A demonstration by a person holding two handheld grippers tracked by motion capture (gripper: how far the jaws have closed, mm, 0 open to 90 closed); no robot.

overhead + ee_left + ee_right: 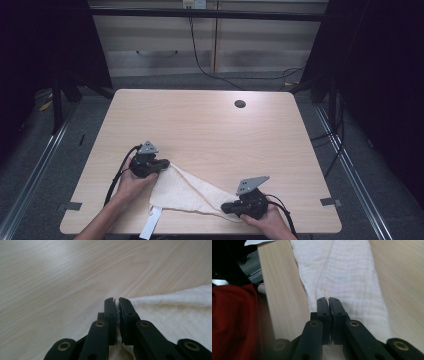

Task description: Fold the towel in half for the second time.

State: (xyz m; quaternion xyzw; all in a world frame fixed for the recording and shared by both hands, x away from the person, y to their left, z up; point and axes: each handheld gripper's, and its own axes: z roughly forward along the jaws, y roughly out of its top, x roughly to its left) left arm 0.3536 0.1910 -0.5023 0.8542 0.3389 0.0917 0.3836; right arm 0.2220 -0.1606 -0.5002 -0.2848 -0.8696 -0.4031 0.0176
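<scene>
Dark walls and grey floor surround a pale wood counter (200,130); behind it stand light cabinet fronts (210,40) with a black cable (200,60) running down them. Counter top bears a small round hole (240,104) near its far edge, well apart from both tongs.

White cloth (185,192) lies on the counter's near part, stretched between the two tongs in a long folded wedge. One end is at the left tongs (164,163), the other tapers to the right tongs (226,206). A white tag (151,223) hangs off the counter edge, below the cloth and between the two hands.

Left tongs (117,300): closed on the cloth's corner, with a thin fold of fabric pinched between the pads; the cloth spreads away to their right. Right tongs (328,299): closed on the cloth's narrow end, fabric visible in the slit between the pads; the cloth (342,277) runs straight ahead of them. A red garment (234,322) sits to the left of the right tongs, off the counter edge.
</scene>
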